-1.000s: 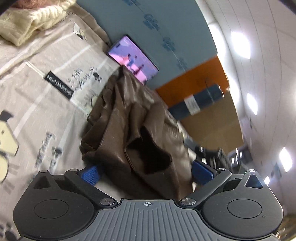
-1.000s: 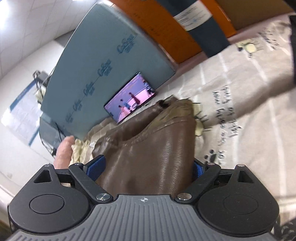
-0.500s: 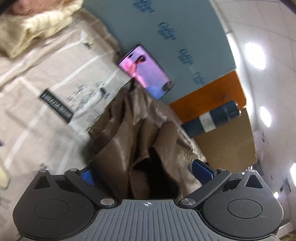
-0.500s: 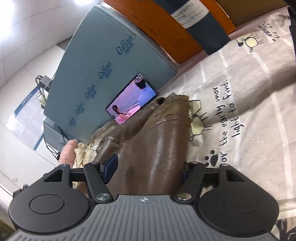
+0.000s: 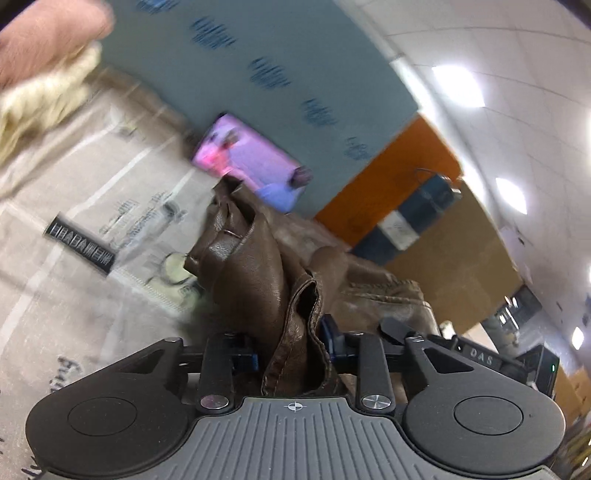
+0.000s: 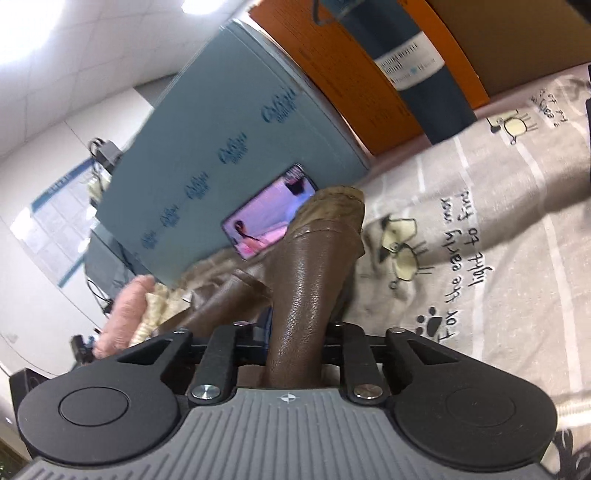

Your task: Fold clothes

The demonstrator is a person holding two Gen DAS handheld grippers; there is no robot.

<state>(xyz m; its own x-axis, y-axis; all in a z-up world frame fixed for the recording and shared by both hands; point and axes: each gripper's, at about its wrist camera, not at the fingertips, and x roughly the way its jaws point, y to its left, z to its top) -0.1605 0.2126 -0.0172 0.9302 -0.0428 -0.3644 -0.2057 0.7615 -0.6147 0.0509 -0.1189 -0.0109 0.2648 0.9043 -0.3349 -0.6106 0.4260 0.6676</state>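
1. Two claws grip one brown leather garment (image 5: 255, 273): the left claw (image 5: 290, 349) has just been closing and now pinches a bunched, stitched edge of it between its blue pads.
2. The right claw (image 6: 295, 334) has likewise just been closing and is clamped on a smooth rolled fold of the same garment (image 6: 314, 273).
3. The garment lies on a beige printed sheet (image 6: 498, 258) covering the bed; its far end reaches toward the bed's back edge.
4. Along that back edge stands a blue-grey board (image 5: 266, 70), with a lit phone (image 6: 269, 210) leaning against its foot, just beyond the garment's tip.
5. An orange panel (image 6: 354, 70) and a dark blue cylinder with a white label (image 6: 410, 59) stand further along the same edge.
6. A cream knit (image 5: 40, 99) and a pink cloth (image 5: 44, 33) sit in the far corner, well apart from the garment.
7. Bare sheet lies open on both sides of the garment, wider in the right wrist view.
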